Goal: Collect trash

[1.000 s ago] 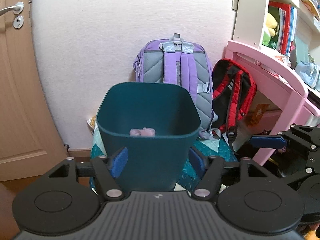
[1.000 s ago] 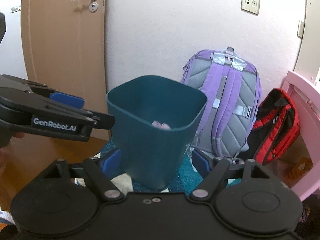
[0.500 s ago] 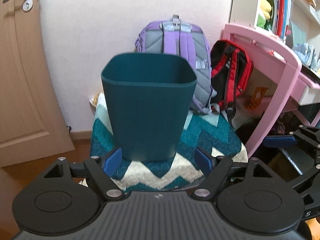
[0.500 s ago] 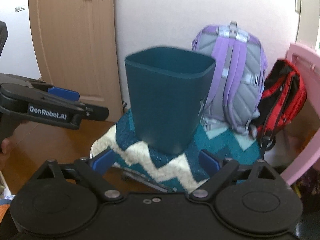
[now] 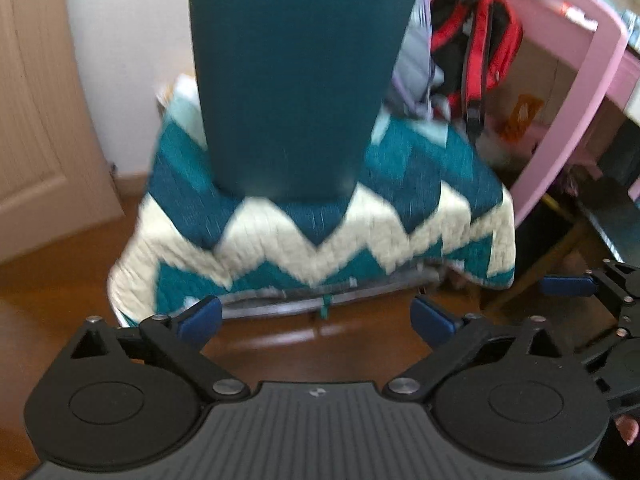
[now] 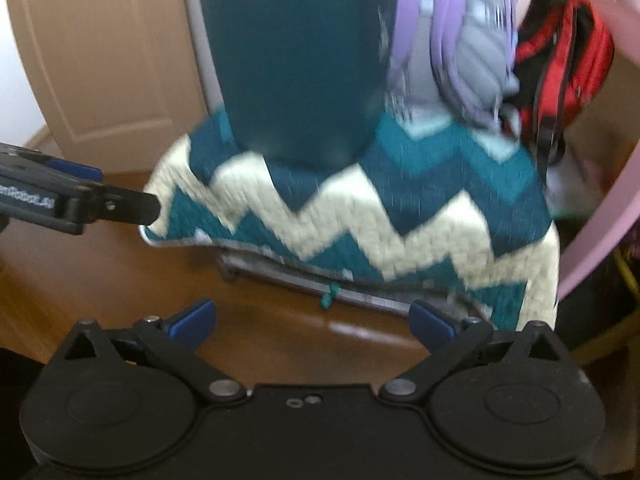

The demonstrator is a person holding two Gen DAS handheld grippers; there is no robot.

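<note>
While both grippers gape, bin [image 5: 296,80] on blanket [image 5: 360,232]

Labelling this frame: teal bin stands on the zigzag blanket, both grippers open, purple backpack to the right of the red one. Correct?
One thing is off. The purple backpack sits left of the red backpack, not right; the right wrist view shows it. The rest holds: the teal bin stands on the zigzag blanket, and the left gripper and right gripper are both open with nothing between the jaws.

Teal bin [image 6: 296,60] on zigzag blanket [image 6: 360,216]; right tongs [image 6: 312,322] spread wide, empty.
</note>
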